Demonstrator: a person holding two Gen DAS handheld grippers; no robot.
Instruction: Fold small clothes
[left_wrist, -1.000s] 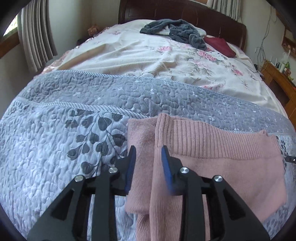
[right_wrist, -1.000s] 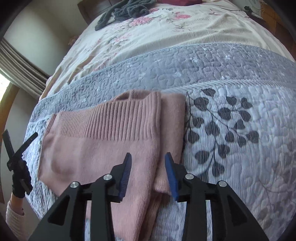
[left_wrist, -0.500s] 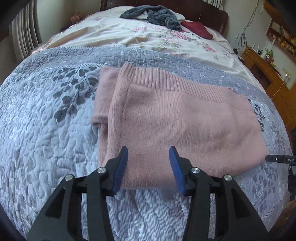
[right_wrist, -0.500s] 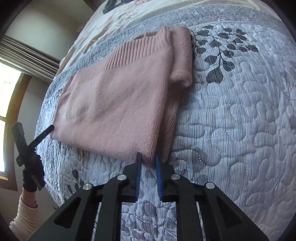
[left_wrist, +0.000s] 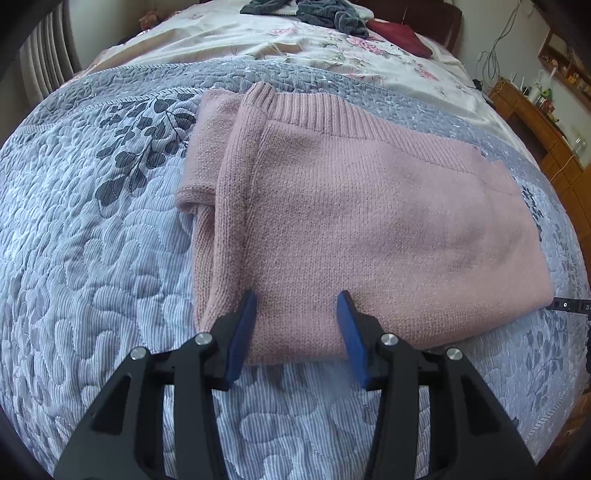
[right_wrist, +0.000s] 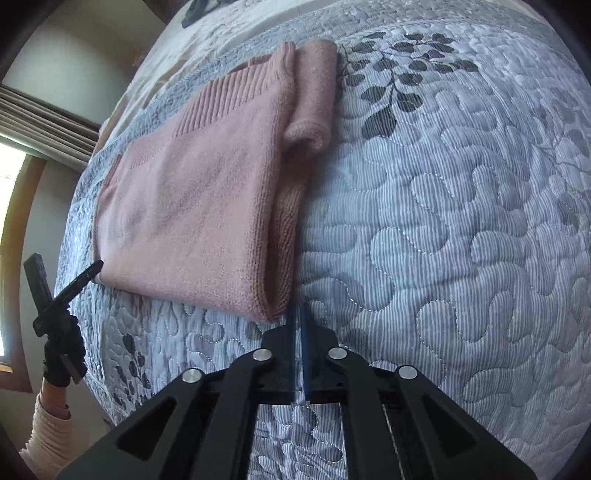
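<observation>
Just ahead of the left claw lies the pink sweater, folded into a thick rectangle on the grey quilted bedspread, its ribbed hem on the far side and a sleeve cuff poking out beyond the claw's left finger. The left claw is spread wide, its blue pads level with the sweater's near edge and closed on nothing. The right claw is pressed together, with only a thin slit between the pads, and its tips sit just short of the sweater's near right corner; no cloth shows between them, so it appears to hold nothing, though the corner is very close.

The fold looks nearly done, and the risks are small but real. If the left claw closes where it is, it would likely pinch only the top layer, and lifting that would peel the stack open. The loose cuff and the staggered layers along that side could slide further out with any sideways drag. If the right claw pushes forward while shut, it could shove the corner and rumple the edge. The soft quilt gives way underneath, so a downward press could wrinkle the knit rather than flatten it.
</observation>
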